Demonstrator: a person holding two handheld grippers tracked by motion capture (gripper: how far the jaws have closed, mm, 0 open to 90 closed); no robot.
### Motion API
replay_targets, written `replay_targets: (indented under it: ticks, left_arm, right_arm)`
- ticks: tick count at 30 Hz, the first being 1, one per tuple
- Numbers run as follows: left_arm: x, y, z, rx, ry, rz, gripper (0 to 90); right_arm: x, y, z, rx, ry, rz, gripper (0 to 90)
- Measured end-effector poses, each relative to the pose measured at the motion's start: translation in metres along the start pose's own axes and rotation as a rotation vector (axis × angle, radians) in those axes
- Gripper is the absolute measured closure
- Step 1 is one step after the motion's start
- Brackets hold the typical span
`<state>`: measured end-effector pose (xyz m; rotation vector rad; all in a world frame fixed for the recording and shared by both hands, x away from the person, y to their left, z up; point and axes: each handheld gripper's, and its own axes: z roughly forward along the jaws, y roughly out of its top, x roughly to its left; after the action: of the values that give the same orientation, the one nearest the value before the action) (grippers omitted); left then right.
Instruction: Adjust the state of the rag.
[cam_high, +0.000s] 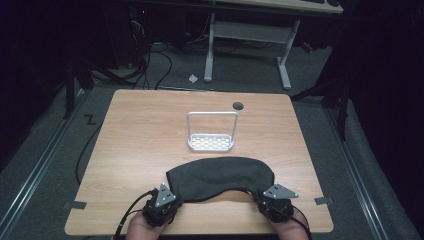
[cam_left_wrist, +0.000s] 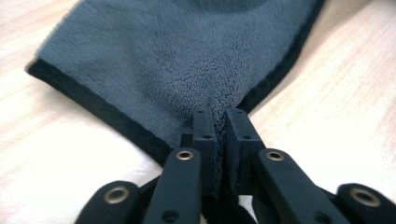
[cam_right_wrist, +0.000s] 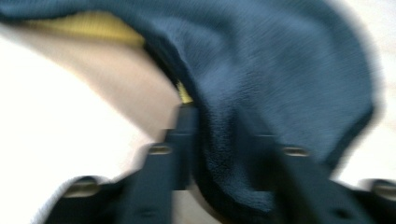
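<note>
A dark grey fleece cloth (cam_high: 220, 175) lies on the wooden table (cam_high: 140, 135) near its front edge, bowed between my two grippers. My left gripper (cam_high: 167, 197) is shut on the cloth's near left corner; in the left gripper view the black pads (cam_left_wrist: 205, 128) pinch a fold of cloth (cam_left_wrist: 154, 60). My right gripper (cam_high: 272, 195) grips the near right corner. The right gripper view is blurred, but cloth (cam_right_wrist: 280, 70) bunches between the jaws, with a yellow underside (cam_right_wrist: 93, 25) showing.
A small white wire rack (cam_high: 212, 131) with a tall handle stands behind the cloth at mid-table. A round cable hole (cam_high: 238, 105) sits near the far edge. Tape marks (cam_high: 75, 204) lie at the front corners. A white desk frame (cam_high: 250, 45) stands beyond the table.
</note>
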<state>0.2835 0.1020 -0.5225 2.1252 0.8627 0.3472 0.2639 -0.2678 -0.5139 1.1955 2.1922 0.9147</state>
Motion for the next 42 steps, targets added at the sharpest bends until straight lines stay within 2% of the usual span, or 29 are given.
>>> replay_targets:
  ticks: [3,6,8,10,12,15,17,21,23,26,29,30,33,38,42]
  left_arm:
    - [0.008,0.016,-0.014,-0.106,0.032,-0.001,84.8]
    - [0.023,0.037,-0.016,-0.157,0.061,0.001,84.7]
    - [0.035,0.050,-0.010,-0.166,0.084,0.006,84.6]
    - [0.048,0.061,-0.001,-0.170,0.092,-0.016,84.3]
    - [0.061,0.068,0.013,-0.160,0.118,-0.023,83.8]
    - [0.078,0.071,0.032,-0.127,0.121,-0.058,83.1]
    - [0.083,0.071,0.045,-0.091,0.136,-0.050,82.4]
    - [0.089,0.066,0.064,-0.028,0.116,-0.062,81.4]
    - [0.088,0.064,0.066,-0.007,0.103,-0.049,82.8]
    - [0.080,0.058,0.061,0.015,0.079,-0.012,84.0]
    - [0.068,0.043,0.051,0.035,0.052,0.012,84.1]
    - [0.064,0.036,0.047,0.025,0.046,0.026,84.1]
    - [0.052,0.019,0.030,0.009,0.009,0.013,84.1]
    - [0.035,0.001,0.010,0.036,-0.025,0.008,84.1]
    - [0.026,-0.006,0.000,0.043,-0.025,0.022,84.1]
  right_arm:
    - [-0.005,0.010,-0.016,-0.095,-0.027,0.021,83.1]
    - [-0.007,0.024,-0.017,-0.122,-0.059,-0.004,83.5]
    - [-0.014,0.038,-0.012,-0.138,-0.076,-0.010,83.4]
    - [-0.020,0.051,-0.004,-0.143,-0.090,-0.011,83.2]
    - [-0.027,0.060,0.008,-0.124,-0.085,-0.002,83.0]
    - [-0.035,0.066,0.035,-0.045,-0.091,-0.003,82.8]
    - [-0.037,0.064,0.048,-0.001,-0.088,0.003,82.7]
    - [-0.030,0.054,0.065,0.075,-0.082,-0.036,82.9]
    - [-0.029,0.050,0.066,0.073,-0.077,-0.028,83.2]
    - [-0.026,0.044,0.063,0.067,-0.064,-0.028,83.4]
    - [-0.020,0.035,0.054,0.057,-0.043,-0.031,83.4]
    - [-0.018,0.032,0.051,0.056,-0.032,-0.033,83.5]
    - [-0.012,0.023,0.039,0.056,-0.010,-0.037,83.4]
    - [0.001,0.010,0.022,0.055,0.007,-0.069,83.4]
    - [0.008,0.003,0.013,0.058,0.018,-0.072,83.3]
